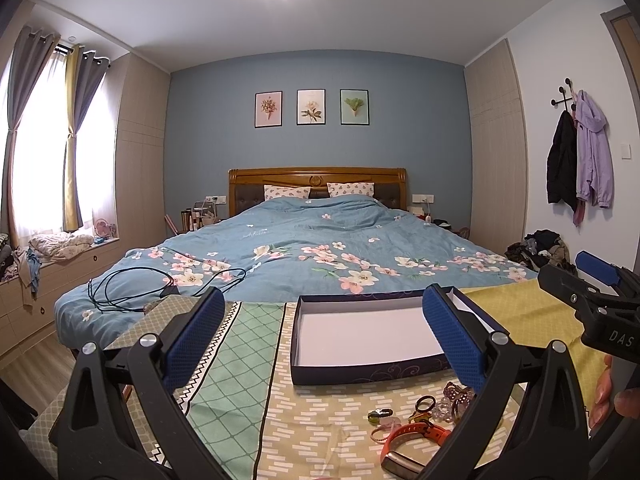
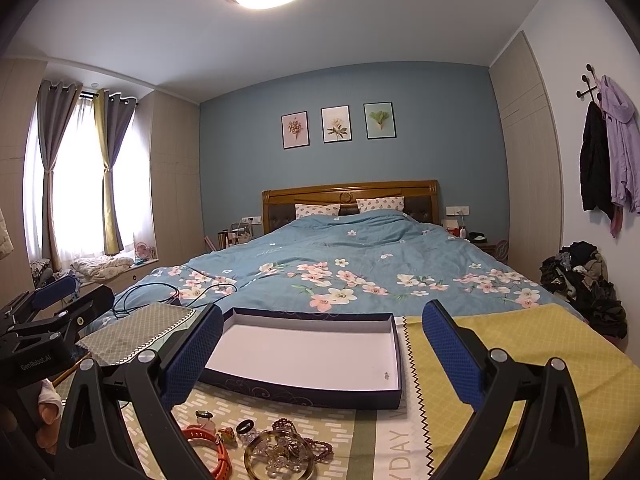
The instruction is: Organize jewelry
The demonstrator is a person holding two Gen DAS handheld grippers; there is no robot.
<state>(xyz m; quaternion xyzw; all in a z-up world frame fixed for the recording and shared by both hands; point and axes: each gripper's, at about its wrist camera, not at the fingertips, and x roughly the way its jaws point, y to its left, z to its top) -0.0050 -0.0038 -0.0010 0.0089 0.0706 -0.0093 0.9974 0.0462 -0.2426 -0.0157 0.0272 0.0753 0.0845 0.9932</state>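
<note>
Your left gripper [image 1: 324, 332] hovers with its blue-padded jaws spread wide and nothing between them, framing the shallow dark box [image 1: 360, 372] that sits open on the patterned cloth [image 1: 248, 360] at the foot of the bed [image 1: 304, 248]. From the left wrist view the box lies at twelve o'clock, its white floor bare. The jewelry waits loose on the cloth at five o'clock, just short of the box's near wall — an orange watch band [image 1: 416, 434], a dark ring [image 1: 425, 402], a small dark-and-green piece [image 1: 380, 414] and a tangle of purplish beads [image 1: 456, 394].

Your right gripper [image 2: 322, 344] is likewise parted and empty, the box [image 2: 312, 390] between its fingers at twelve o'clock. In this view one tiny item [image 2: 386, 375] — too small to tell what — rests on the box floor near its right front corner. Below, at six to seven o'clock, lie the orange band [image 2: 218, 450], a black ring [image 2: 245, 426], a clear bangle with crystal beads [image 2: 280, 454] and a dark red bead strand [image 2: 320, 448].

Each gripper shows at the edge of the other's view: the right one [image 1: 592, 280] at three o'clock, the left [image 2: 56, 304] at nine o'clock. A dark cable [image 1: 160, 284] coils on the floral duvet at ten o'clock.
</note>
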